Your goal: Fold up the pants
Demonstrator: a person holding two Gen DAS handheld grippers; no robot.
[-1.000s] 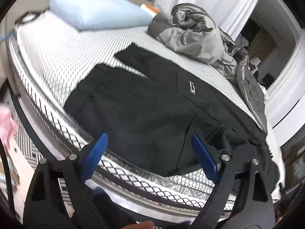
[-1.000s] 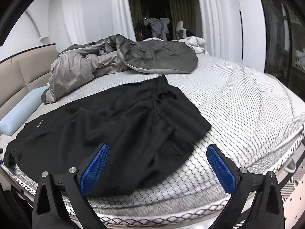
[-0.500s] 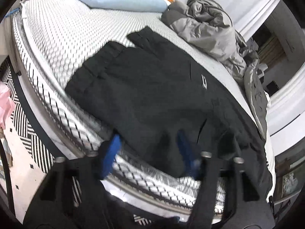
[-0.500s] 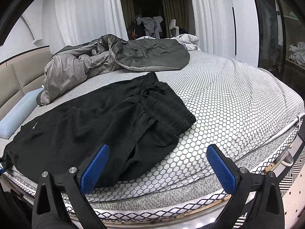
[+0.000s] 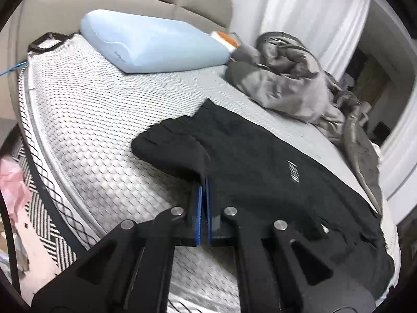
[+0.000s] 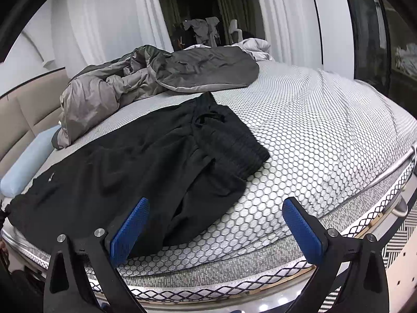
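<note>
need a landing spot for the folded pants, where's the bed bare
Bare honeycomb mattress lies right of the black pants waistband, and between the light blue pillow and the pant cuffs. The crumpled grey duvet crowds the far side.

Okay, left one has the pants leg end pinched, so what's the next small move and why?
Probably bring the right hand-held gripper down to pinch the waistband corner. It hangs open above the mattress edge, holding nothing, while the left hand-held gripper is shut on the black pants, so a fold needs both ends held.
</note>
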